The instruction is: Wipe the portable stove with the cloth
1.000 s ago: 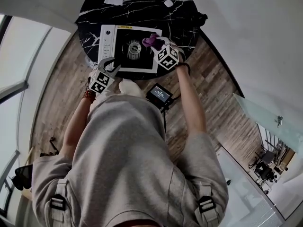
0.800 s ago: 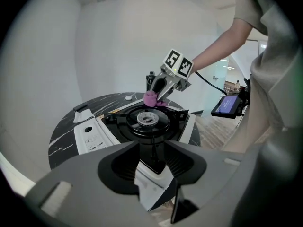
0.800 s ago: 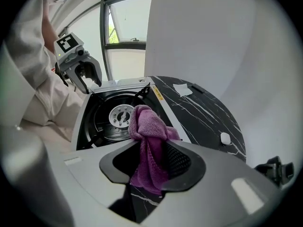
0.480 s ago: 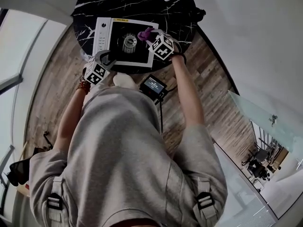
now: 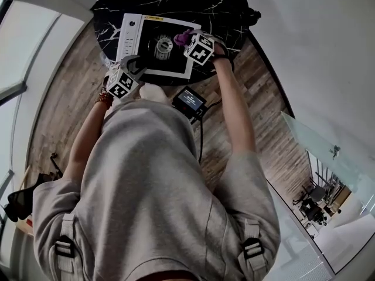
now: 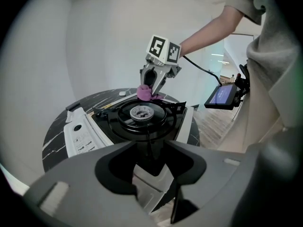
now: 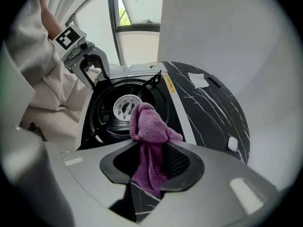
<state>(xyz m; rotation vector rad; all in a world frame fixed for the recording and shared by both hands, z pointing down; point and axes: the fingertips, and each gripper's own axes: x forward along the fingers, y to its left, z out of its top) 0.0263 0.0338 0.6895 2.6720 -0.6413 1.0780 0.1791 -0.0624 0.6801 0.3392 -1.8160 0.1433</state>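
Over the right end of the portable stove [image 5: 130, 34] on the table [image 5: 228, 10], the right claw [image 5: 185, 40] points down. Its jaws have just been tightening on the purple cloth [image 5: 180, 38], which is bunched between them. The burner [image 5: 162, 44] is just to its left, so I'd guess the wipe sweeps leftward along the stove's long side. The left claw [image 5: 133, 66] sits at the near-left corner, well away from the cloth, jaws apart though just easing inward, with the stove's near edge in the gap.

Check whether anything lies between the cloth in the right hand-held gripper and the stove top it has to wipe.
Nothing visible does. The right hand-held gripper, whose jaws have just been closing further on the purple cloth, holds it over the portable stove, above the black top and beside the burner, with no object between cloth and surface.
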